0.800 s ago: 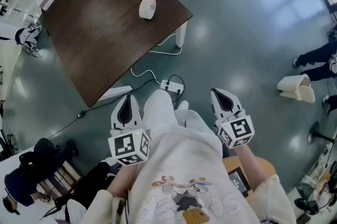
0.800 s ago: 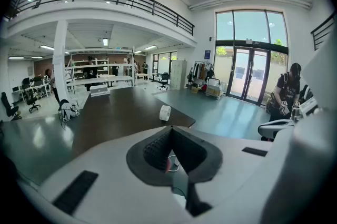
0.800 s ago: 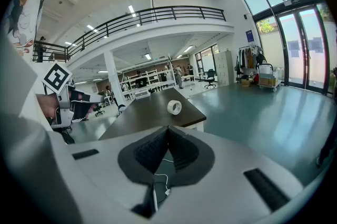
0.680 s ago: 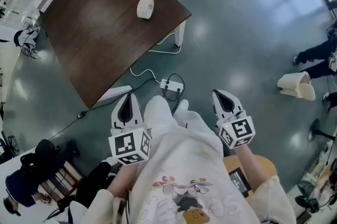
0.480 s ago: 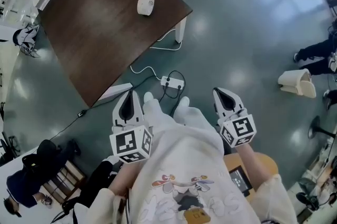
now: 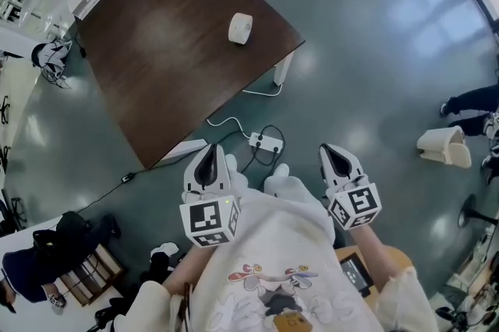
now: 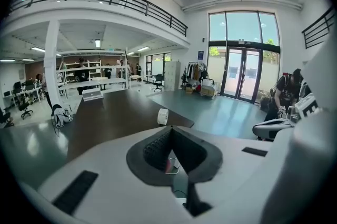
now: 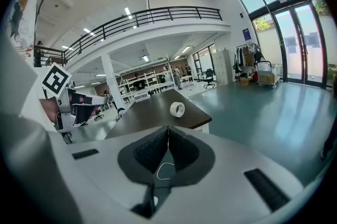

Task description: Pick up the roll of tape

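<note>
The person holds both grippers out in front of the torso (image 6: pixel 269 264), one at each side of the thighs (image 6: pixel 287 192) and well apart. The left gripper (image 6: pixel 210 149) points forward and somewhat downward, its two jaws pressed together with nothing between them. The left cube (image 6: pixel 209 220) sits just behind the jaws, at the end of the left forearm (image 6: pixel 175 277). The right gripper (image 6: pixel 324 147) points much the same way, its jaws likewise closed and empty, and the right cube (image 6: pixel 355 206) caps the right forearm (image 6: pixel 376 249). The two grippers lie roughly level with one another, arms bent close to the body.
</note>
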Available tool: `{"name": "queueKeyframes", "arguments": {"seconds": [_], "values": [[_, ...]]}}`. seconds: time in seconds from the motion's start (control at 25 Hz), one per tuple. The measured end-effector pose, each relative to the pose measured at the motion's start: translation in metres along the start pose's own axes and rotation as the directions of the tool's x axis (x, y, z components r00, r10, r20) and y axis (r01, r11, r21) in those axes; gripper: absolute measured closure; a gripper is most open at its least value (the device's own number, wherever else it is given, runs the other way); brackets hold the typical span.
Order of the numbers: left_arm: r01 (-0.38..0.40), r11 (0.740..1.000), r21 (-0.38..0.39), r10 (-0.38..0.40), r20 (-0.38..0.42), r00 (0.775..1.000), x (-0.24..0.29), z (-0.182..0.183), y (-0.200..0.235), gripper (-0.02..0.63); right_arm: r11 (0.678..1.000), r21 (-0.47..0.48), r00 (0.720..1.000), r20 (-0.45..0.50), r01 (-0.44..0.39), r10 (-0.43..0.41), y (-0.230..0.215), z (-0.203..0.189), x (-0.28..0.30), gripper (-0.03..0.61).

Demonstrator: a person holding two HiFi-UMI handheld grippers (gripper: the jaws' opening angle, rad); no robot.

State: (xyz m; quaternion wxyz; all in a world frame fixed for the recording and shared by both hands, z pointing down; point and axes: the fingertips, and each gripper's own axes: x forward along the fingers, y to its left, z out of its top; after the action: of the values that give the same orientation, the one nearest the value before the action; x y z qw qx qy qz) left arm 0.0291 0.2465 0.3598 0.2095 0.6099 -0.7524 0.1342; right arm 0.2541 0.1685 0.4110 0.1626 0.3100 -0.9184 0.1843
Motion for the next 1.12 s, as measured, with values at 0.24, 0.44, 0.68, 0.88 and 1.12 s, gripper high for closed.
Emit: {"name": "queueKeyframes", "arguments": {"seconds": [0.24,0.44,0.68,0.88,1.12], "values": [[-0.071,0.997,-0.018,0.071,-0.003,0.997,-0.012,-0.002,0.015,0.607,0.999,0.004,0.999,0.010,-0.043,0.043,0.003,0.004,0.004,0.571],[-0.066,0.998,-0.021,0.066,-0.014,0.998,0.001,-0.001,0.012,0.607,0.998,0.019,0.998,0.001,-0.055,0.055,-0.002,0.001,0.014,0.571],[0.023,1.000,0.004,-0.023,-0.035,0.999,0.056,0.014,0.013,0.607,0.999,0.051,1.000,-0.008,0.007,-0.006,-0.013,0.007,0.042,0.571],[0.103,0.994,0.025,-0.102,-0.028,0.994,0.099,0.046,0.036,0.607,0.994,0.069,0.996,-0.006,0.087,-0.087,-0.017,0.033,0.080,0.571],[0.159,0.987,0.025,-0.157,-0.052,0.986,0.137,0.064,0.094,0.607,0.987,0.069,0.990,0.004,0.144,-0.144,0.005,0.067,0.133,0.571]]}}
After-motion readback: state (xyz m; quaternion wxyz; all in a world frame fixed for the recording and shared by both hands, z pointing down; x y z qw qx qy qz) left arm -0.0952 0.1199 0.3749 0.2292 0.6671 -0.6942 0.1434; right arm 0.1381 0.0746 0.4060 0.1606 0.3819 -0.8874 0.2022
